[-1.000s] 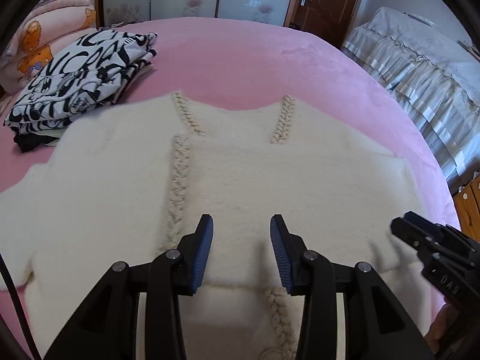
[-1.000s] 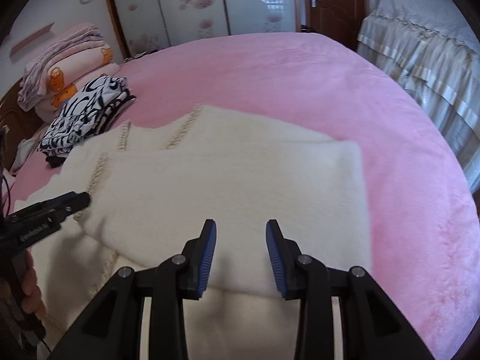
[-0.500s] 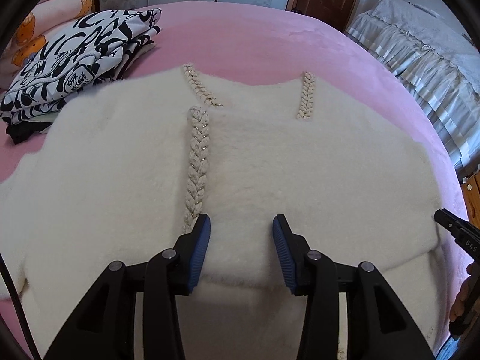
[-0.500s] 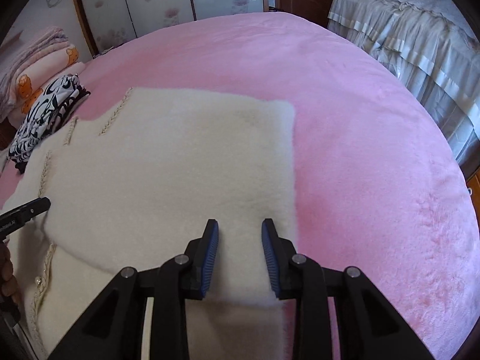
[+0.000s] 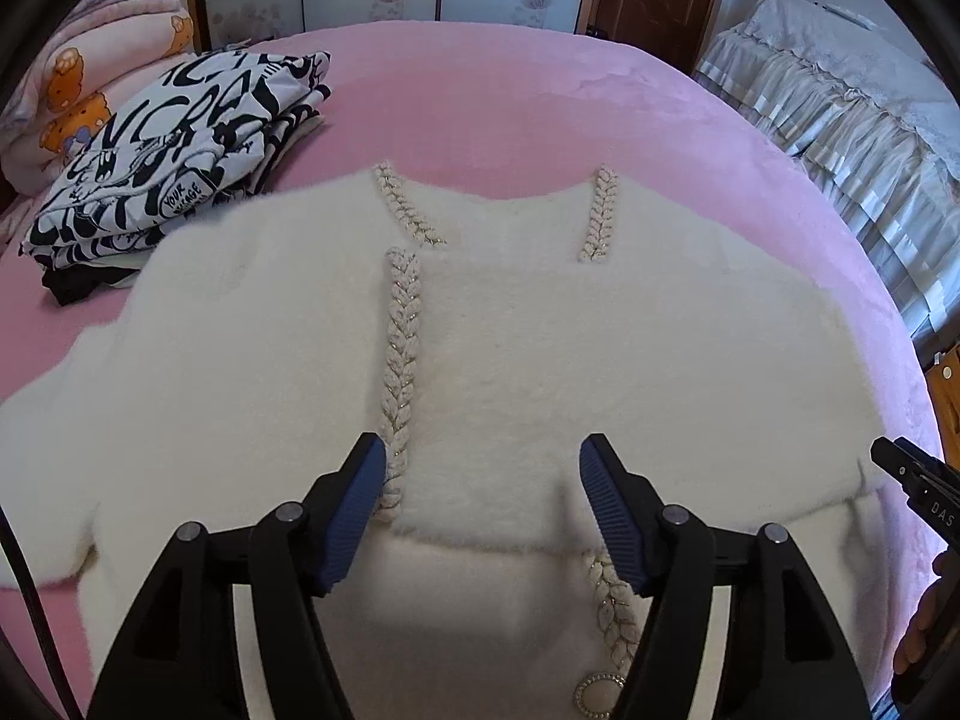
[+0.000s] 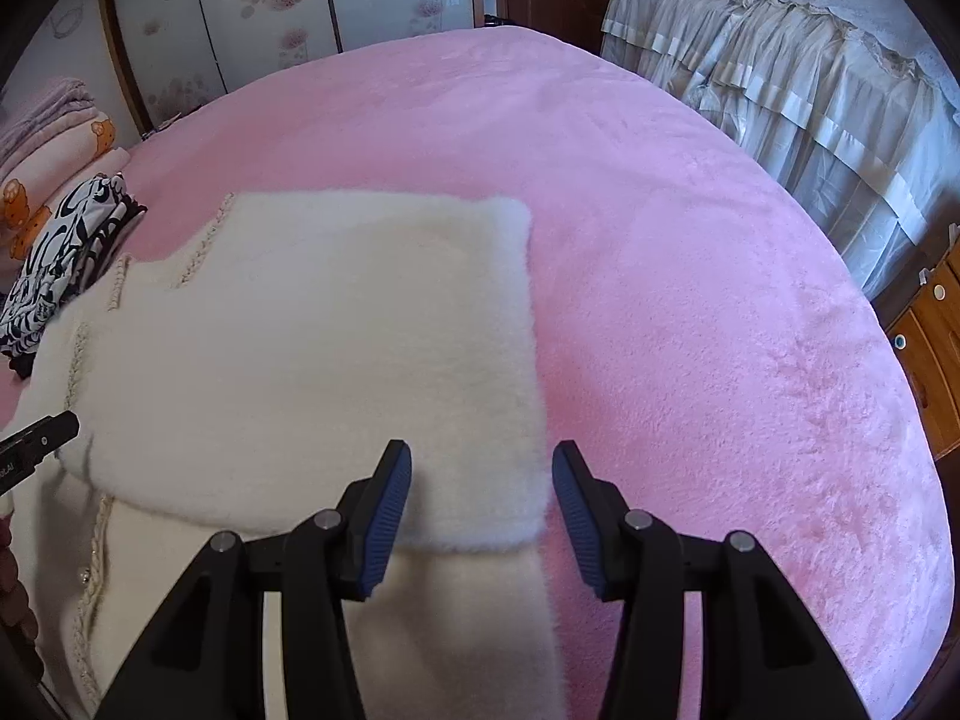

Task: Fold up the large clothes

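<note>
A fluffy white cardigan (image 5: 540, 360) with braided beaded trim lies flat on the pink bed (image 5: 480, 102). One side of it is folded across its front, and that folded panel (image 6: 336, 330) ends in a straight edge nearest me. My left gripper (image 5: 483, 471) hovers over that near edge beside the braid; its jaws are opening and nothing is between them. My right gripper (image 6: 480, 480) straddles the panel's near right corner, jaws opening, pads apart from the fabric. Each view shows the other gripper's black tip at its edge.
A folded black-and-white printed garment (image 5: 174, 162) lies at the far left of the bed, with stacked pink blankets (image 5: 66, 102) behind it. A second bed with grey frilled covers (image 6: 780, 78) stands to the right, a wooden cabinet (image 6: 936, 348) beside it.
Both grippers' jaws have spread wider. The right gripper has slid right along the folded panel to its right corner. The left view has shifted slightly over the cardigan.
</note>
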Action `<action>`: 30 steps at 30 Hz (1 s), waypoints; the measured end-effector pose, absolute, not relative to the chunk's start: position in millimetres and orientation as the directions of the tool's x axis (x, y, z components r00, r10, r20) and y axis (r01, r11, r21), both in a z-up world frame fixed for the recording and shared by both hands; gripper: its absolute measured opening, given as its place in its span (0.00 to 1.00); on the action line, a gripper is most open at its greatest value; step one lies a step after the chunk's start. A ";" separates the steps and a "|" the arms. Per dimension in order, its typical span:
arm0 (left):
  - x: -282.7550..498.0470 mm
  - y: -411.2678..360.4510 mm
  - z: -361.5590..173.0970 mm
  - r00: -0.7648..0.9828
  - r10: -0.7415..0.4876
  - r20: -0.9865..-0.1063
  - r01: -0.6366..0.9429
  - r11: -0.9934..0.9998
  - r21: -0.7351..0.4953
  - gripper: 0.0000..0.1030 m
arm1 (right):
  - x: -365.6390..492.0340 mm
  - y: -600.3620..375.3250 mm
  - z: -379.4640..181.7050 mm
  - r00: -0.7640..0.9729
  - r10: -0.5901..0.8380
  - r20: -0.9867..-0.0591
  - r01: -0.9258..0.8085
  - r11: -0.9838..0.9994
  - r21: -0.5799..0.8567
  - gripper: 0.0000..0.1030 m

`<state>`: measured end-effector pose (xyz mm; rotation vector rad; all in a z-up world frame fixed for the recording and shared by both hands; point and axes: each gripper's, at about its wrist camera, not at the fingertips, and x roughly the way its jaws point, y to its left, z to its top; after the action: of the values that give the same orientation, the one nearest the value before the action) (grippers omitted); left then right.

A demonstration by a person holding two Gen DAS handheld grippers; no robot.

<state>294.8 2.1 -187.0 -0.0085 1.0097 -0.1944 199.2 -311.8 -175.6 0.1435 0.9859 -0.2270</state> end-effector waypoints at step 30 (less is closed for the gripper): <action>125.1 79.9 -98.4 0.553 -0.164 -0.817 0.114 0.986 -0.120 0.66 | 100.3 -204.4 -113.3 0.574 0.089 -0.814 0.088 0.982 0.169 0.48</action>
<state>125.1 79.9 -98.4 -0.0553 0.9710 -0.1646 100.3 -204.4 -113.3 0.1993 0.9608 0.0004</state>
